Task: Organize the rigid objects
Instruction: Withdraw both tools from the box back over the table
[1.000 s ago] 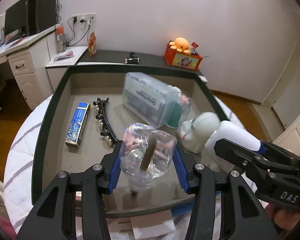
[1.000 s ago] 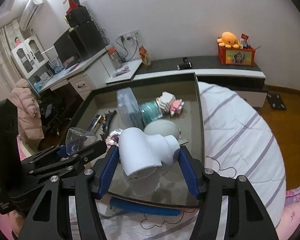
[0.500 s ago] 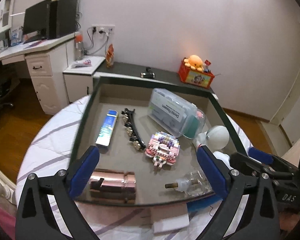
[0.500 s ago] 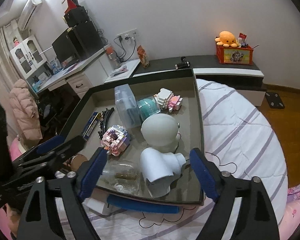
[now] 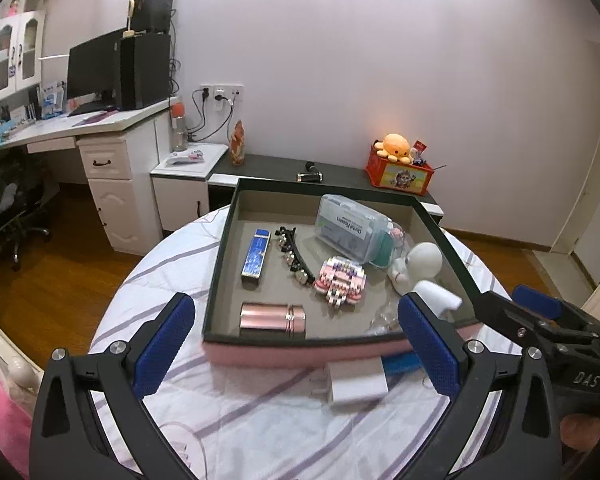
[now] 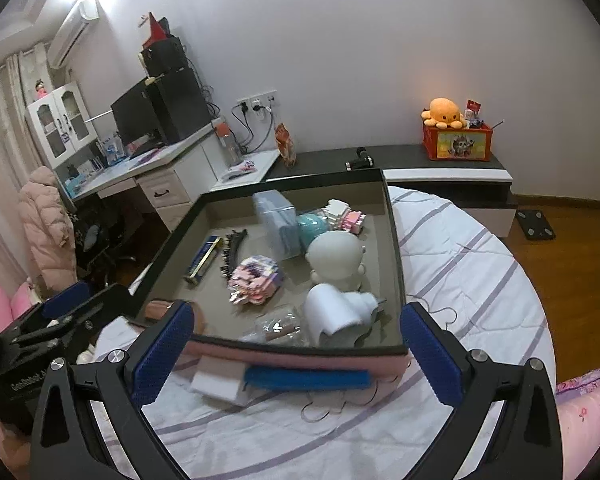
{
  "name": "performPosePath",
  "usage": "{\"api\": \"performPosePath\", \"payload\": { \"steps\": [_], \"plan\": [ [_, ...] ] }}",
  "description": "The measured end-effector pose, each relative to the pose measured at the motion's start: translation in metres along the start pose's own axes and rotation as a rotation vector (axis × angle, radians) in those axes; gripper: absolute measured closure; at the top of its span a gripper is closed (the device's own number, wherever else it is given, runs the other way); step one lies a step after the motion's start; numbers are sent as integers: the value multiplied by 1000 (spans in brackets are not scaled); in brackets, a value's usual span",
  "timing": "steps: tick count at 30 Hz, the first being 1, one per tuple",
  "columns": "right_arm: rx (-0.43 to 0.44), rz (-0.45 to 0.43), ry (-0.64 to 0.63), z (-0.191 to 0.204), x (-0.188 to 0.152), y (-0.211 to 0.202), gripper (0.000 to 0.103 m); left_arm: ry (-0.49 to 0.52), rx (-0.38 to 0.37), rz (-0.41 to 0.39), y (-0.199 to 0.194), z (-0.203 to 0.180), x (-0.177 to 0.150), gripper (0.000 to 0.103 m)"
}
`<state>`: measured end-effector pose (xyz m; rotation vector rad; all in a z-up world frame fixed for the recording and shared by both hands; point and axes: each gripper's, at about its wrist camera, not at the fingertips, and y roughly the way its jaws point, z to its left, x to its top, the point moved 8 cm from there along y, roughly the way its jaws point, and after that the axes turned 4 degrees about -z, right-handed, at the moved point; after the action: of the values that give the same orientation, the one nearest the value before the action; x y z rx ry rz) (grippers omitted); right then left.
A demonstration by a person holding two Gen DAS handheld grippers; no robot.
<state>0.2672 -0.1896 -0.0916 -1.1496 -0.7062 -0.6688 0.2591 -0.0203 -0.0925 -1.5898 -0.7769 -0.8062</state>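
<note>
Bedroom setting: white wall behind, a desk (image 5: 80, 128) with monitor at far left, a low dark shelf carrying a red box (image 5: 399, 172) with an orange plush octopus (image 5: 396, 147) on top. Nearest the cameras is a round bed (image 5: 260, 412) with a white, purple-striped cover, and on it sits a shallow dark-rimmed tray (image 5: 220, 264) with a pink outer wall and a grey floor.

Tray contents, left wrist view: a blue flat box (image 5: 256, 258) near the left wall; a black hair clip (image 5: 294, 258) just beside it; a pink cylindrical case (image 5: 272, 320) lying at the near-left; a pink-and-white brick model (image 5: 342, 280) near the middle; a clear lidded container (image 5: 350, 232) toward the back, with a teal item against its right end; a white round-headed figurine (image 5: 422, 260) at the right. At the near-right lie a white plastic fitting (image 6: 340, 314) and, just left of it, a clear crumpled bottle (image 6: 278, 326), both resting on the tray floor and touching no tool.

Left tool (image 5: 296, 344): jaws stand fully spread, having just been opening; nothing between the blue pads. It sits short of the tray's near rim.

Right tool (image 6: 296, 354): jaws likewise spread to the widest, just opened, nothing gripped; the fitting lies beyond the fingertips, clear of the pads.

Outside the tray, against its near wall on the cover: a white block (image 5: 356, 384) and a blue flat item (image 6: 308, 378).
</note>
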Motion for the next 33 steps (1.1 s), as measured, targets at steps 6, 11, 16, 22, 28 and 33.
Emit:
{"api": "performPosePath", "payload": {
  "steps": [6, 11, 16, 22, 28, 33],
  "plan": [
    [12, -29, -22, 14, -9, -26, 0, -16, 6, 10, -20, 8, -16, 0],
    [27, -47, -30, 23, -21, -47, 0, -32, 8, 23, -36, 15, -35, 0],
    [38, -48, -22, 23, -43, -64, 0, -38, 26, 27, -53, 17, -53, 0],
    [36, -34, 5, 18, -79, -85, 0, -28, 28, 31, -73, 15, -75, 0],
    [30, -27, -4, 18, -98, -99, 0, 19, 35, 40, -86, 4, -91, 0],
    [24, -32, -8, 18, -99, -101, 0, 42, 35, 38, -90, -3, -94, 0]
  ]
}}
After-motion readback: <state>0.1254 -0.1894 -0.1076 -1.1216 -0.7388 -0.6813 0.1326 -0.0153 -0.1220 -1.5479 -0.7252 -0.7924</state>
